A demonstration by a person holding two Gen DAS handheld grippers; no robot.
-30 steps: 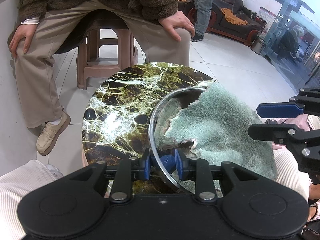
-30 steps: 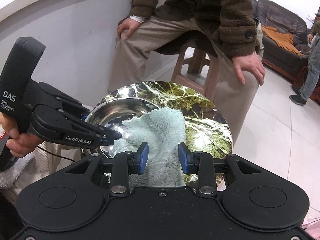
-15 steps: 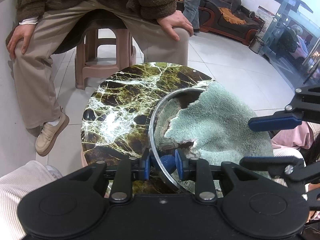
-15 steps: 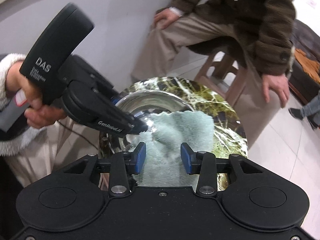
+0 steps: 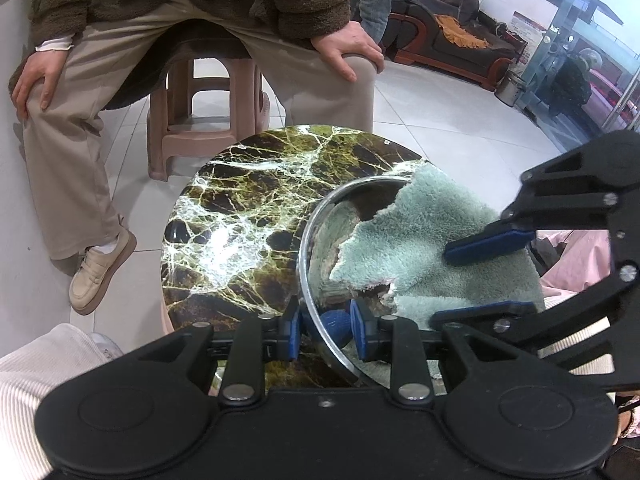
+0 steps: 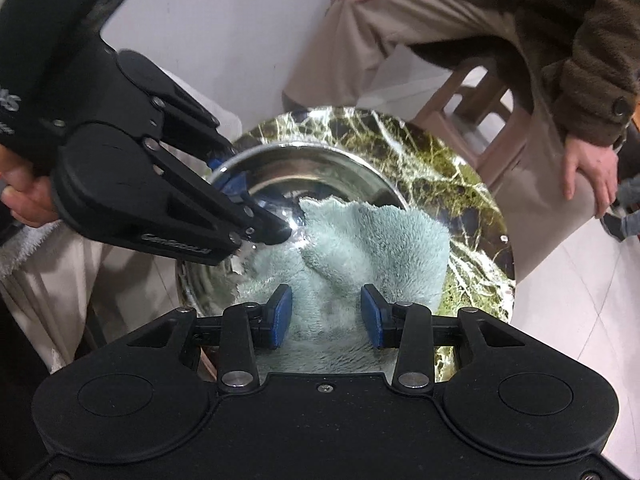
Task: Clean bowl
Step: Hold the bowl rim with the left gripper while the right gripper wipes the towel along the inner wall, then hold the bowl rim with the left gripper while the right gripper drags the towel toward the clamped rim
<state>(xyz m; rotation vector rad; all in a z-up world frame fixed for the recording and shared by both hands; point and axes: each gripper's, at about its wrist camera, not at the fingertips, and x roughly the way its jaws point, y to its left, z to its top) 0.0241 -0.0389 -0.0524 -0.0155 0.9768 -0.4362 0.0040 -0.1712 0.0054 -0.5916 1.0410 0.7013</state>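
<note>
The steel bowl [image 6: 304,176] sits on a small round marble table [image 5: 240,216], toward the side nearest the person working. A pale green cloth [image 6: 360,248] lies draped across the bowl, partly down in the hollow and partly over the rim on the right gripper's side.

The left gripper [image 5: 326,332] straddles the near rim of the bowl: one pad is outside the wall, the other inside, with the rim running between them. The jaws are narrowly set and clenched on that rim, steadying the bowl; the bowl's hollow lies straight ahead of them.

The right gripper [image 6: 326,316] hangs over the cloth, pointing steeply down. The cloth lies directly below and ahead of its jaws, a raised fold running away from them toward the bowl's centre, roughly in line with the gap. The jaws are parted about halfway, and cloth lies in the gap. Whether the pads [image 6: 280,316] press the pile I cannot tell; in the left wrist view the same pads [image 5: 488,240] look spread above and below the cloth's edge rather than pinching it.

The right gripper is plainly the nearer one to the cloth. The coming move likely depends on the jaws closing across that fold, square to its line, so the cloth can be dragged round the inside.

Beyond the table a seated person [image 5: 200,40] rests hands on knees, on a plastic stool [image 5: 204,120].
</note>
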